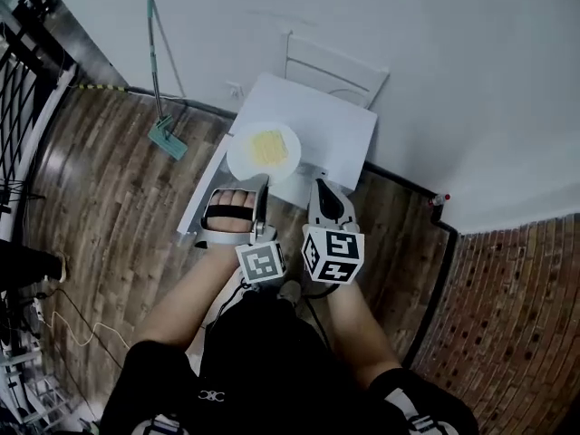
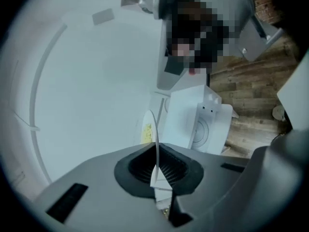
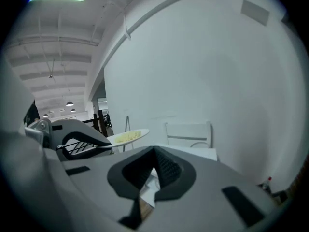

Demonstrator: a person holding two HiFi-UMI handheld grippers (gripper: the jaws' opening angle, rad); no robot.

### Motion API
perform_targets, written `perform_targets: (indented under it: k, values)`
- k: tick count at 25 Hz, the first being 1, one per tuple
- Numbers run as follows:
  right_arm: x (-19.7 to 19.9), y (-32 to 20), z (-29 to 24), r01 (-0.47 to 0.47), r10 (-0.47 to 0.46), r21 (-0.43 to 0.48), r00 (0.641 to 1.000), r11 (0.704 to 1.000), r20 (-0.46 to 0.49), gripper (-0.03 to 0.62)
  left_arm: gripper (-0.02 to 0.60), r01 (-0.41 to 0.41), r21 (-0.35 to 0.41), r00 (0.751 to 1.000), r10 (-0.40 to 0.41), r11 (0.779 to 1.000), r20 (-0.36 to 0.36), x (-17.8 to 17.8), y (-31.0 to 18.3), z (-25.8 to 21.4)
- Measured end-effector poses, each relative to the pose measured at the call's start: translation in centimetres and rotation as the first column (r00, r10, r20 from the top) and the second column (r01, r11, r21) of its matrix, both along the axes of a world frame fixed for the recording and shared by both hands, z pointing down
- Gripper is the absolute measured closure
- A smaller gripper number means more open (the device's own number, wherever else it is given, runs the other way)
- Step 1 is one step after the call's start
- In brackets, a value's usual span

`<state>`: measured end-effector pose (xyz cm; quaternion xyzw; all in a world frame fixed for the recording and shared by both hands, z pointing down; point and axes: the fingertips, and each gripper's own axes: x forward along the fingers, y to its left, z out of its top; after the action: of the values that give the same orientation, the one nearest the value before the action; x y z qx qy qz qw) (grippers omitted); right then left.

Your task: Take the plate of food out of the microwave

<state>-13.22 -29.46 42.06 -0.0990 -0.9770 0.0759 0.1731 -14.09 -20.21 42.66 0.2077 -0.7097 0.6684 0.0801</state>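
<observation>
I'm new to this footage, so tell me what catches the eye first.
The white plate of yellow food stands out at the centre of the head view. It is held by its rim in the shut left gripper above the white microwave. The right gripper hangs beside it, shut and empty, and a mop leans on the wall at left.

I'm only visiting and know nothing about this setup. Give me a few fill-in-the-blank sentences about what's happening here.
The plate is pinched at its rim by the ___ hand-held gripper.
The food on it is ___ in colour.
Behind the microwave, against the wall, stands a white ___.
Missing words: left; yellow; chair.
</observation>
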Motion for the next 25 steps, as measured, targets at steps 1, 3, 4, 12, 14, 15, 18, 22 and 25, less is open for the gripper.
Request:
perform_targets:
  k: [1,3,4,12,14,15,18,22,25]
  values:
    - [-0.5,-0.4,-1.7,-0.005,0.005,0.007,1.000,1.000,0.019,0.582,0.571,0.003,0.021,1.000,-0.003,1.000,0.013,-0.2,-0.5,-2.0]
    - [-1.6,-0.9,-5.1,-0.015,0.014,0.020,0.998,1.000,0.057,0.582,0.571,-0.007,0.052,0.999,0.005,0.999,0.053,-0.8,-1.4,-5.7]
    - [-1.8,-1.0,-6.5,-0.019,0.017,0.026,0.997,0.999,0.070,0.582,0.571,-0.019,0.055,0.997,0.015,0.998,0.070,-0.8,-1.7,-7.2]
    - [-2.1,-1.7,-13.7,-0.066,0.059,0.058,0.991,0.996,0.122,0.582,0.571,-0.075,-0.039,0.979,0.081,0.996,0.187,-1.6,-1.1,-15.5]
    - [-2.3,-1.3,-15.0,-0.062,0.053,0.063,0.989,0.996,0.141,0.582,0.571,-0.086,-0.041,0.973,0.092,0.995,0.210,-2.0,-1.0,-17.0]
    - [-2.5,-1.1,-15.7,-0.061,0.050,0.064,0.987,0.996,0.153,0.582,0.571,-0.091,-0.040,0.972,0.097,0.995,0.212,-2.2,-1.0,-17.5]
    - [-2.5,-0.2,-16.8,-0.048,0.034,0.078,0.985,0.996,0.169,0.582,0.571,-0.100,-0.054,0.974,0.109,0.994,0.199,-2.5,-0.7,-18.1]
    - [-2.7,0.8,-17.5,-0.033,0.013,0.108,0.983,0.994,0.184,0.582,0.571,-0.116,-0.043,0.974,0.122,0.992,0.193,-3.2,-0.5,-18.5]
    - [-2.6,0.9,-17.4,-0.036,0.013,0.125,0.983,0.991,0.183,0.582,0.571,-0.130,-0.035,0.976,0.134,0.991,0.174,-3.2,-0.9,-18.3]
